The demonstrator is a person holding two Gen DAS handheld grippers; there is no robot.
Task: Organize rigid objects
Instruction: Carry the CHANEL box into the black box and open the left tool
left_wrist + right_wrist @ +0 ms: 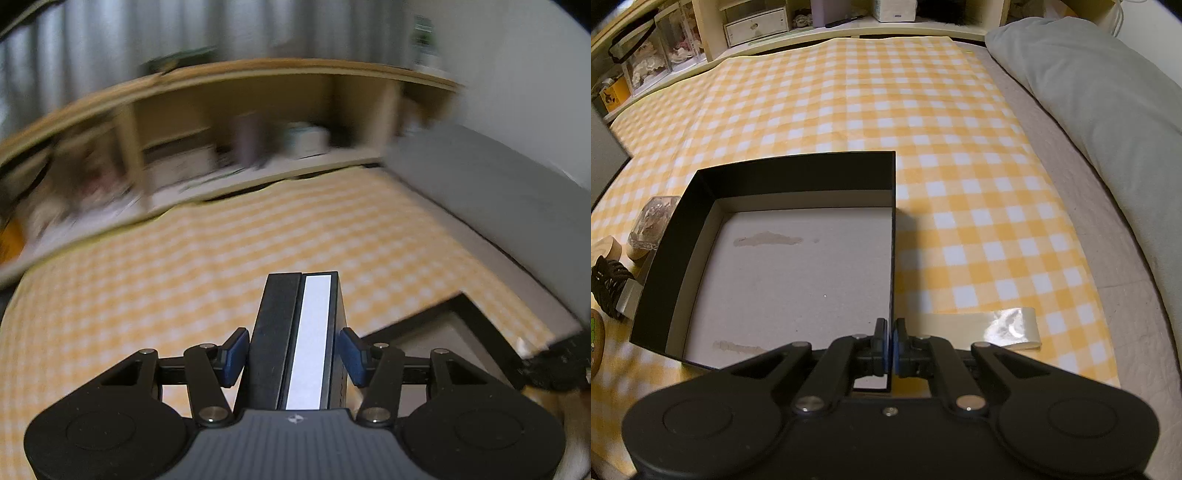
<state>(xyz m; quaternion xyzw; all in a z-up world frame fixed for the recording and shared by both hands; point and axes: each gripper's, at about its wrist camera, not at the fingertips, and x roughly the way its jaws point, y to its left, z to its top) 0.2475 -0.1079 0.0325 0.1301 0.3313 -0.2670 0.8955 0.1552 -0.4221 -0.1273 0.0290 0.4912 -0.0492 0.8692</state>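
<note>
**A:** Where does the black block sit against the left claw?

**B:** The black block (295, 343), a long dark slab with a white strip along its upper face, lies lengthwise between the fingers of the left gripper (293, 354). One blue pad (233, 356) presses its left flank and the other its right, so the claw is clamped on it. The block points away from the camera, out past the fingertips, above the yellow checked cloth (184, 266).

**A:** And the box?

**B:** The open black box (798, 177) rests on the checked cloth, its pale grey floor bare apart from a few scuffs. The right gripper (890, 343) has its jaws closed on the box's right wall near the nearest corner; the thin wall runs straight up from between the pads. In the left wrist view a corner of the same box shows low on the right, beside the gripped block.

**A:** What lies around it?

**B:** Just right of the right claw, a flat strip of clear tape (997, 326) lies on the cloth. Left of the box stand a clear faceted jar (652, 221), a pale wooden piece (607, 249) and a black corded bundle (609, 284). A grey pillow (1089, 92) runs along the right edge, and a wooden shelf (709, 33) with small containers stands beyond the cloth. The left wrist view is blurred throughout its background.
</note>
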